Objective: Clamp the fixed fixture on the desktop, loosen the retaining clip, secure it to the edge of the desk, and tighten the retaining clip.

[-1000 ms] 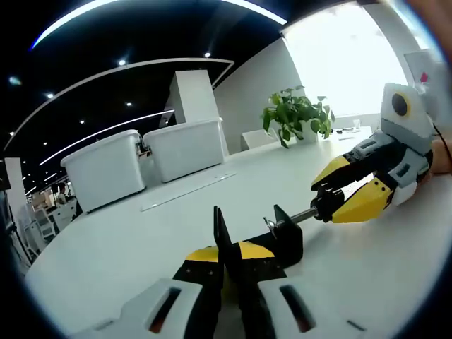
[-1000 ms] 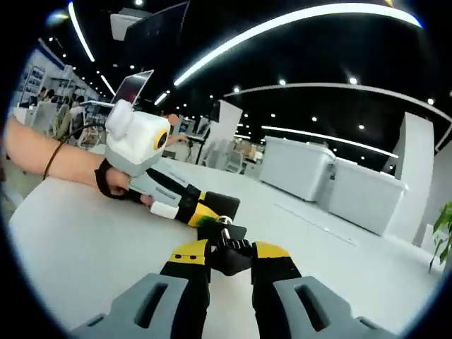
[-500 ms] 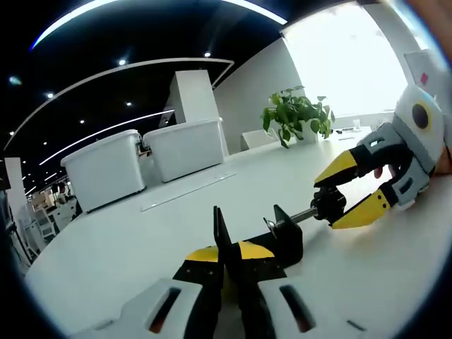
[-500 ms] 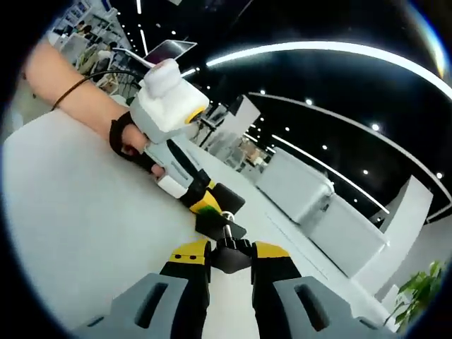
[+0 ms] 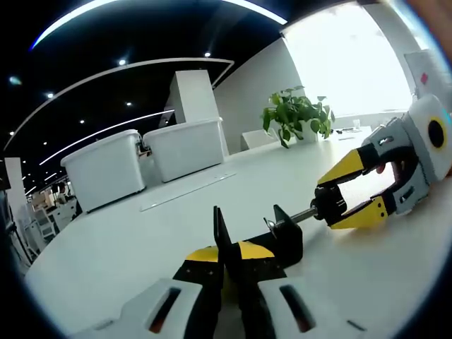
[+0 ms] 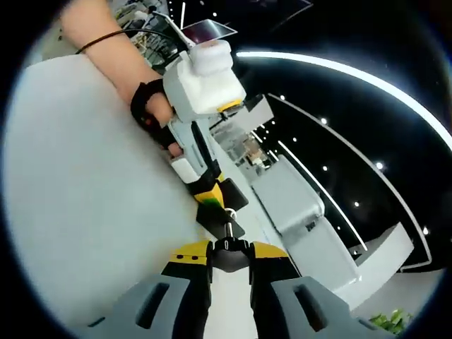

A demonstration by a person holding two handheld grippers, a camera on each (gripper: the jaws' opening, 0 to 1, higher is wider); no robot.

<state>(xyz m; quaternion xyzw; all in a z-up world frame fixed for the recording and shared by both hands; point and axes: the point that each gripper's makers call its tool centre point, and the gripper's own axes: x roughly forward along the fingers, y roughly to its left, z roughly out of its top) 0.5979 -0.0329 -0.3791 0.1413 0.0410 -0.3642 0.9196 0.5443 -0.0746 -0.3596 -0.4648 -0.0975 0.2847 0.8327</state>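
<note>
A black clamp fixture [image 5: 282,236] rests on the white desk [image 5: 127,247]. My left gripper [image 5: 227,253] is shut on its upright flat plate. From the clamp a threaded screw runs right to a black knob [image 5: 328,205]. My right gripper [image 5: 332,205] is shut on that knob between its yellow fingers [image 5: 346,166]. In the right gripper view the knob [image 6: 229,258] sits between my right gripper [image 6: 229,248] jaws, the clamp fixture [image 6: 215,215] lies just beyond, and the left gripper [image 6: 210,200] holds it from the far side, gripped by a hand [image 6: 152,113].
Two white storage bins [image 5: 106,166] stand at the back of the desk, and a potted plant [image 5: 296,113] sits by the bright window at the right. The bins [image 6: 289,205] also appear in the right gripper view.
My right gripper has rolled about the screw's axis while staying shut on the knob, so its view has rotated. My left gripper and the clamp have stayed still.
</note>
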